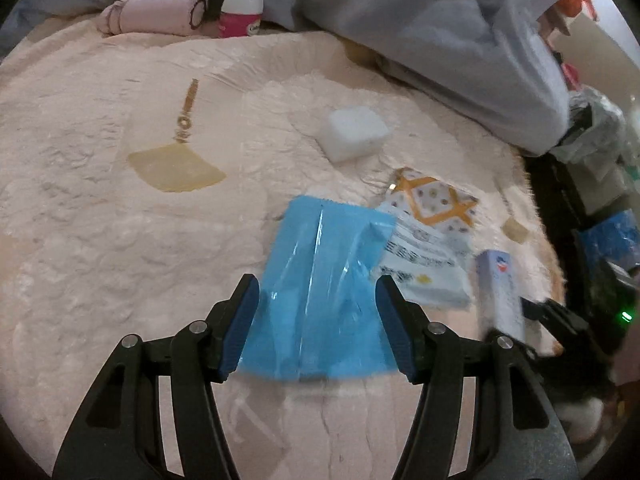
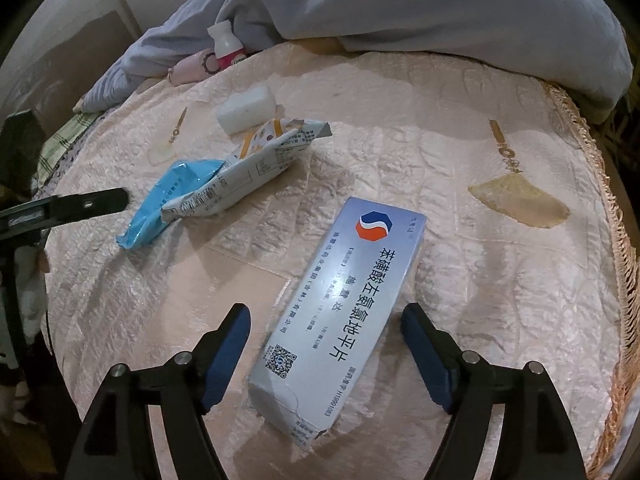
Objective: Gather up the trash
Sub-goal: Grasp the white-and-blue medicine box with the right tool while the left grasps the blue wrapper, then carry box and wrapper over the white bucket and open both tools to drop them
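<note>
While both sets of fingers stand wide apart and hold nothing, the trash lies scattered on the pink quilted bed (image 2: 400, 152). Farthest left, the left gripper (image 1: 316, 292) straddles a blue wrapper (image 1: 320, 300), its pads either side but not closed on it. Just right of that lies a crumpled white snack bag (image 1: 430, 240) (orange pattern on top), touching the wrapper, with a white foam block (image 1: 356, 132) beyond it. Right again, the right gripper (image 2: 326, 324) frames a silver medicine box (image 2: 340, 312) lying flat, its near flap torn. Behind, a pink-labelled bottle (image 2: 228, 46) stands against a grey duvet (image 2: 440, 8).
</note>
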